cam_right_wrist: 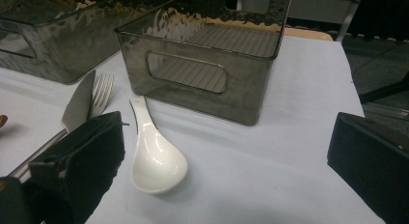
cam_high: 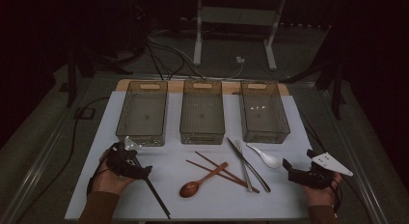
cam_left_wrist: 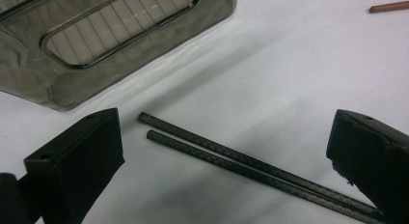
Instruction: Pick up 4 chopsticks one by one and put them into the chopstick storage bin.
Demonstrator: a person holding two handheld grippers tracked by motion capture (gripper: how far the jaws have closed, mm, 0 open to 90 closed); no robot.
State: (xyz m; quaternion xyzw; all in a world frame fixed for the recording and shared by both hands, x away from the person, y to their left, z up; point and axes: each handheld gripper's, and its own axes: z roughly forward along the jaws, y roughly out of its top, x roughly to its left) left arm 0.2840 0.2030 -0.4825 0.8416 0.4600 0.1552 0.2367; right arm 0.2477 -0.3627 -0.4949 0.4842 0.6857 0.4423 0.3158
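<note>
Black chopsticks [cam_left_wrist: 251, 166], thin, stiff and slippery, lie between the left gripper [cam_high: 140, 167]'s released jaws; grip mid-shaft, toward 5 o'clock.

Dark room, grey floor [cam_high: 43, 113], white metal stand [cam_high: 236, 21] behind table.

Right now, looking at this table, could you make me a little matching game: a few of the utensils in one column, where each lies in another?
Things:
1. black chopsticks
2. white spoon
3. wooden spoon
4. knife

Places:
A. in front of the right-hand bin
B. between the open jaws of the left gripper
C. beside the fork, right of the brown chopsticks
D. lying across the brown chopsticks, bowl towards the person

Pairs: 1-B, 2-A, 3-D, 4-C
</note>
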